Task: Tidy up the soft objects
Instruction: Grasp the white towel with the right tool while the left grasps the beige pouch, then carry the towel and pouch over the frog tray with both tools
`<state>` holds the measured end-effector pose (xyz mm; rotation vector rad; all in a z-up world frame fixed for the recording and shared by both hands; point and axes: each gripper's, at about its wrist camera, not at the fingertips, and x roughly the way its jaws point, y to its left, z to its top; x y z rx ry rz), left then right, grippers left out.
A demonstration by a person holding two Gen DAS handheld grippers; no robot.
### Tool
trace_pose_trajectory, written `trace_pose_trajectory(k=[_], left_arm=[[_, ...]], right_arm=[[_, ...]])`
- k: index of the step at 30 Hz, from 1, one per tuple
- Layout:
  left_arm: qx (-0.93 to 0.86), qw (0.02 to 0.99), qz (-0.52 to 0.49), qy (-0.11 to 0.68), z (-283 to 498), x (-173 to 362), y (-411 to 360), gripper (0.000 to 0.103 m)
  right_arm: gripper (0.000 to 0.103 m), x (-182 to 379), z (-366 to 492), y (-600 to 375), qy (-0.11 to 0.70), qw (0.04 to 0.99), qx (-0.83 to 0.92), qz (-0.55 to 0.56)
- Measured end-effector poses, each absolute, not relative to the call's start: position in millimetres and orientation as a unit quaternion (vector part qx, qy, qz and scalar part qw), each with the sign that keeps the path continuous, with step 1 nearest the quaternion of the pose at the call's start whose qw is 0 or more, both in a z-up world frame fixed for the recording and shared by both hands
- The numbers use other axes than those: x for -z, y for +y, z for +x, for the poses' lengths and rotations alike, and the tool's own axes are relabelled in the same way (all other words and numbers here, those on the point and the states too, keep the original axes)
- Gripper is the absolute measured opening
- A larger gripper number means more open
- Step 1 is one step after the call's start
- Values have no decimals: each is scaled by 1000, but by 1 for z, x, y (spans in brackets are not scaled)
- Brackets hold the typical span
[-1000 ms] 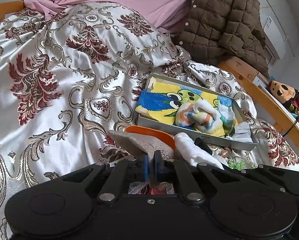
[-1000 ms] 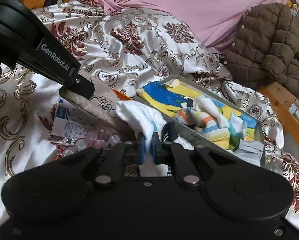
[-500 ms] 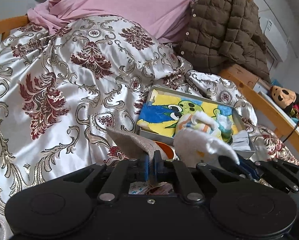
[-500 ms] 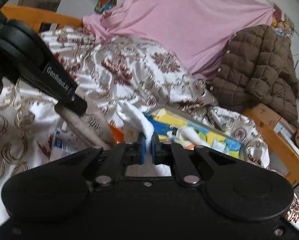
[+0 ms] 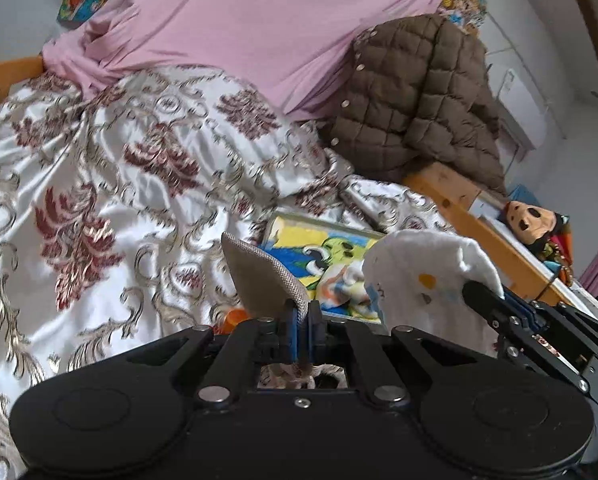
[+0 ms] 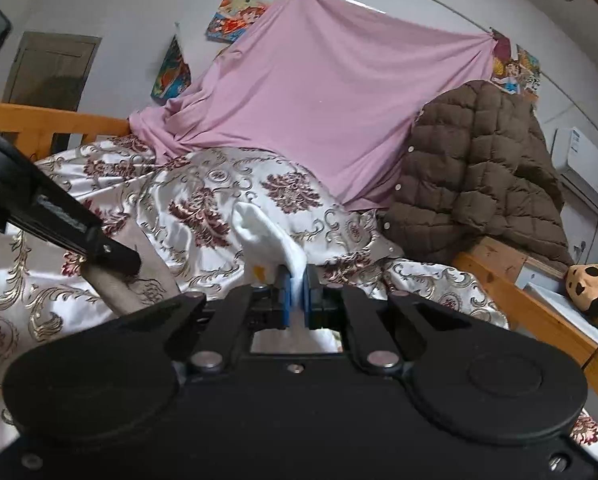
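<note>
From your left wrist view, your left gripper (image 5: 304, 316) is clamped shut on the corner of a beige woven cloth (image 5: 259, 276), which stands up from the jaws in a stiff little peak above the patterned satin bedspread (image 5: 111, 184). That weave looks light and fairly firm, so an edge grip should hold. To the right, your right gripper (image 5: 495, 300) pinches a white printed cloth (image 5: 423, 280) that balloons out soft and floppy; expect it to sag and swing. Behind both cloths lies a shallow grey tray (image 5: 323, 220) on the bedspread, lined with a yellow and blue cartoon cloth (image 5: 319, 248), with a striped bundle (image 5: 347, 280) lying on it. Most of the tray is hidden by what you hold. A small orange thing (image 5: 235, 316) peeks out just beside your left jaws; I cannot tell what it is

From your right wrist view, your right gripper (image 6: 297, 300) is closed tight on the white printed cloth (image 6: 267, 236), taken at a thin fold, the rest rising limp above the pads. Your left gripper (image 6: 115, 258) comes in from the left, nipping the beige woven cloth (image 6: 139, 284). The tray is out of sight here. A brown quilted jacket (image 6: 471, 176) sits well apart at the bed's far side
</note>
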<state>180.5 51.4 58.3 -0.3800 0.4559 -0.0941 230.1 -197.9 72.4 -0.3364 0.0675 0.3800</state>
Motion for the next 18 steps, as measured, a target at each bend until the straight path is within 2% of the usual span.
trace_pose_trajectory(k=[9,18], left_arm=[[63,965,-181,179,199,-84,44,4],[57,966,-197,155,248,-105,42,4]], right_arm=[[1,-79,269,-209,17,977,-173,-125],[1,-74,337,-228,34,985,-158,-59]])
